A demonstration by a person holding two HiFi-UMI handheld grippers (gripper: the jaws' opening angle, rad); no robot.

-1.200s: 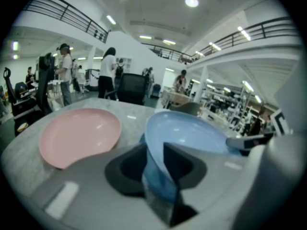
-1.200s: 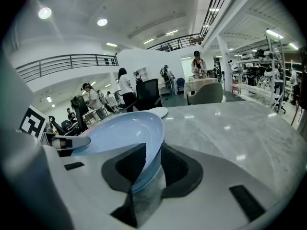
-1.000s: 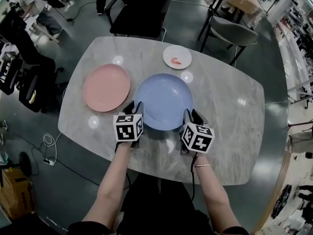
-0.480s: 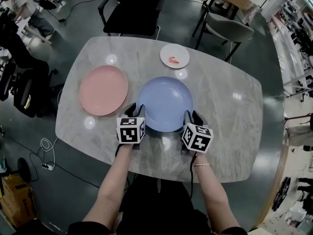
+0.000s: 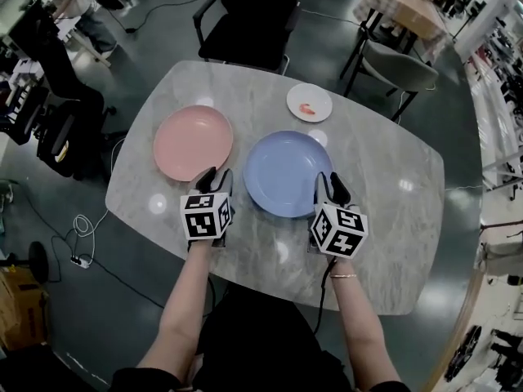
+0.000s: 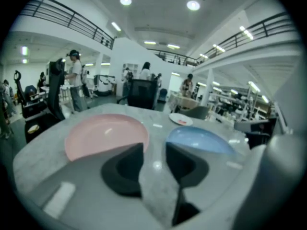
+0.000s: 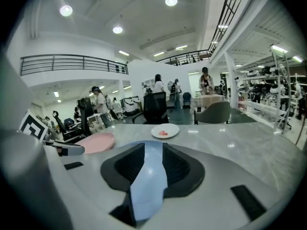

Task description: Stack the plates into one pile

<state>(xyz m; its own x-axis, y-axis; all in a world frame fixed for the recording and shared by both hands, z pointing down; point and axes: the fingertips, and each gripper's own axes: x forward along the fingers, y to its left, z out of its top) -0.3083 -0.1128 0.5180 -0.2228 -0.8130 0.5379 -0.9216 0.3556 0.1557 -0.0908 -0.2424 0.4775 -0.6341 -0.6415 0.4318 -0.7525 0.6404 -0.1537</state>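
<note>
Three plates lie apart on the marble table (image 5: 384,219): a pink plate (image 5: 194,143) on the left, a blue plate (image 5: 284,174) in the middle and a small white plate (image 5: 309,102) with a red mark behind them. My left gripper (image 5: 214,178) hovers low by the gap between the pink plate (image 6: 103,135) and the blue plate (image 6: 199,139). Its jaws are opening, with only bare table between them (image 6: 154,145). My right gripper (image 5: 331,184) sits at the blue plate's right rim. Its jaws (image 7: 153,145) are opening with the blue rim (image 7: 151,171) between them.
A black chair (image 5: 253,15) and a grey chair (image 5: 396,64) stand at the table's far side. A dark office chair (image 5: 61,133) and floor cables (image 5: 82,235) are off the left edge. People stand in the background of both gripper views.
My left gripper has moved left, off the blue plate's left rim, to the gap beside the pink plate. The right gripper stays at the blue plate's right rim.
</note>
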